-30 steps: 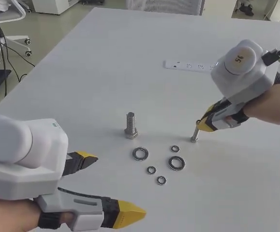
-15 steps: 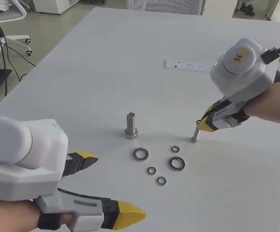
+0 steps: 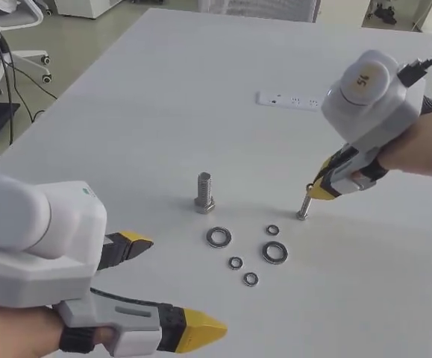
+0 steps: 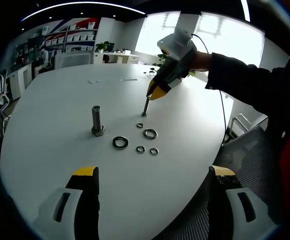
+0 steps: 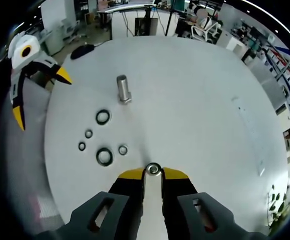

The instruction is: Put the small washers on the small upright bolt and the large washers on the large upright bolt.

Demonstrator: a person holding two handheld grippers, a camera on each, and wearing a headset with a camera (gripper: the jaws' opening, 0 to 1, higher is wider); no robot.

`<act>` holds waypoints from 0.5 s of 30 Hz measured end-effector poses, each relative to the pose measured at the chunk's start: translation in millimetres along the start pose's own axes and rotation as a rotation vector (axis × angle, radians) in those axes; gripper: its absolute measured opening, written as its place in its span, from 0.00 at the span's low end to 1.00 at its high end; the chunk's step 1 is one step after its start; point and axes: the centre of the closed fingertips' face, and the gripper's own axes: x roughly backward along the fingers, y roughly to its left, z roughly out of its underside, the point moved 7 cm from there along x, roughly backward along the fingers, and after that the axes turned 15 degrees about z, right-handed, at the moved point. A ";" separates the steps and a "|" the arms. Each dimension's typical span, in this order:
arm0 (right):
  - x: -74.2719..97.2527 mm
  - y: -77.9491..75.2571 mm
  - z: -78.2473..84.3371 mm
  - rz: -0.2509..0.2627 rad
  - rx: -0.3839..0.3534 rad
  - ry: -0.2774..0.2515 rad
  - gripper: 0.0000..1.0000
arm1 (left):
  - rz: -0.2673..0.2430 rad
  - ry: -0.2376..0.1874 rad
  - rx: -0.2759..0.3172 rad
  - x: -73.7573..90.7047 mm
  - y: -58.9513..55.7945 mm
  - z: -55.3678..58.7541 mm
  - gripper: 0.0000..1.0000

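Observation:
The large bolt (image 3: pixel 204 194) stands upright mid-table, and the thin small bolt (image 3: pixel 304 209) stands to its right. My right gripper (image 3: pixel 310 189) is shut on a small washer (image 5: pixel 154 169), held right at the top of the small bolt. On the table between the bolts lie two large washers (image 3: pixel 218 237) (image 3: pixel 274 252) and three small washers (image 3: pixel 273 230) (image 3: pixel 236 262) (image 3: pixel 251 279). Near the front edge, left of the washers, my left gripper (image 3: pixel 167 287) hangs open with nothing in it. From the left gripper view the right gripper (image 4: pixel 151 94) sits over the small bolt (image 4: pixel 145 107).
A white power strip (image 3: pixel 294 101) lies further back on the white table (image 3: pixel 148 112). Off the table's left edge are an office chair (image 3: pixel 14 37) and cables on the floor. A person's dark sleeve (image 4: pixel 245 75) reaches in from the right.
My right gripper has tipped up a little while its tips stay at the small bolt's top. The washers, bolts and left gripper have not moved.

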 end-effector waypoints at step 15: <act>-4.0 1.0 -1.5 -0.046 0.044 0.053 0.13 | -0.003 -0.007 0.003 0.6 0.2 -0.4 0.90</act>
